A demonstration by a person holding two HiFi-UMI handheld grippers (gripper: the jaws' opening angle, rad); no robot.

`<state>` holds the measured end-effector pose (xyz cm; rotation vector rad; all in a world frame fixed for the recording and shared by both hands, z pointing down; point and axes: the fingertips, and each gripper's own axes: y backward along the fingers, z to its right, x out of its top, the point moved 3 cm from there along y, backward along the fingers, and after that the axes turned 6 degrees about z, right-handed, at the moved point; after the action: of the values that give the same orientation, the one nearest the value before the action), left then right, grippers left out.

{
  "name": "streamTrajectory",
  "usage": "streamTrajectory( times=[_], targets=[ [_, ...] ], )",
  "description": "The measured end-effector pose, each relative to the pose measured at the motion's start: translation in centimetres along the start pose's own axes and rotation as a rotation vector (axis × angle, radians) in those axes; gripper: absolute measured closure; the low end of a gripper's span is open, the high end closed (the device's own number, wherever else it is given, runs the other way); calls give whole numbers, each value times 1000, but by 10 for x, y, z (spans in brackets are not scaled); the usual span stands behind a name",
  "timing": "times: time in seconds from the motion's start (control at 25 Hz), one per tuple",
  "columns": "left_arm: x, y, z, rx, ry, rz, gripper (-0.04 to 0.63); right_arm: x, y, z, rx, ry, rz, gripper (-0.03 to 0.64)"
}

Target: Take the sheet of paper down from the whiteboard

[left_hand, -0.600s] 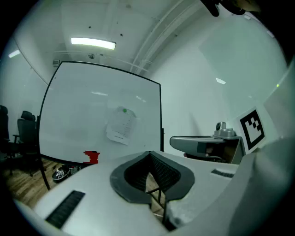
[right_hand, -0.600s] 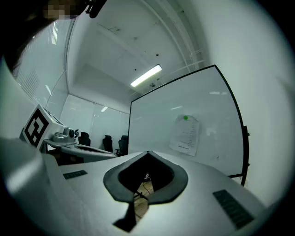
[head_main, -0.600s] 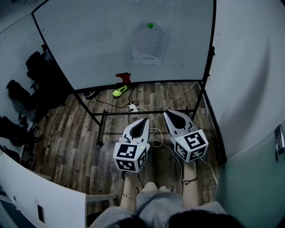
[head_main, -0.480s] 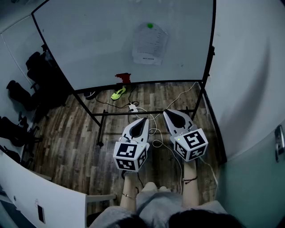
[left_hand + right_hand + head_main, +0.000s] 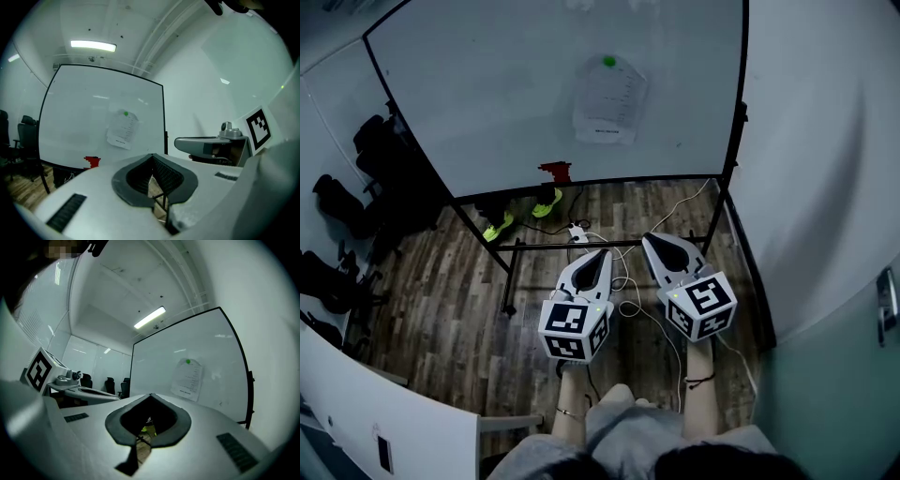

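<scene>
A printed sheet of paper [image 5: 609, 101] hangs on the whiteboard [image 5: 487, 94], held at its top by a green magnet [image 5: 608, 62]. In the head view both grippers sit low, well short of the board, pointing at it. My left gripper [image 5: 602, 253] is shut with nothing in it, and my right gripper [image 5: 649, 239] beside it is shut and empty too. The left gripper view shows the paper [image 5: 123, 130] far ahead over its closed jaws. In the right gripper view the paper [image 5: 187, 379] also lies far off.
A red object [image 5: 555, 171] sits on the board's lower rail. The stand's black floor bar [image 5: 609, 246] runs just ahead of the grippers, with white cables and a power strip [image 5: 578, 228]. Two green shoes [image 5: 548, 202] show under the board. Black chairs [image 5: 375, 141] stand left.
The board has shifted slightly in the head view. A second green shoe has appeared under the board's left part. Both grippers have stayed about where they were, still shut.
</scene>
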<state>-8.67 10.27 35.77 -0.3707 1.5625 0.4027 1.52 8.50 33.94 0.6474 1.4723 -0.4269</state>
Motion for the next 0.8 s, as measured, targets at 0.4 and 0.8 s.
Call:
streamTrajectory(
  times=[0.4, 0.8],
  targets=[
    [-10, -3, -21, 57, 13, -29, 591, -12, -19, 4, 31, -85, 17, 618],
    [-19, -52, -62, 97, 23, -30, 591, -29, -71, 36, 47, -91, -2, 618]
  ],
)
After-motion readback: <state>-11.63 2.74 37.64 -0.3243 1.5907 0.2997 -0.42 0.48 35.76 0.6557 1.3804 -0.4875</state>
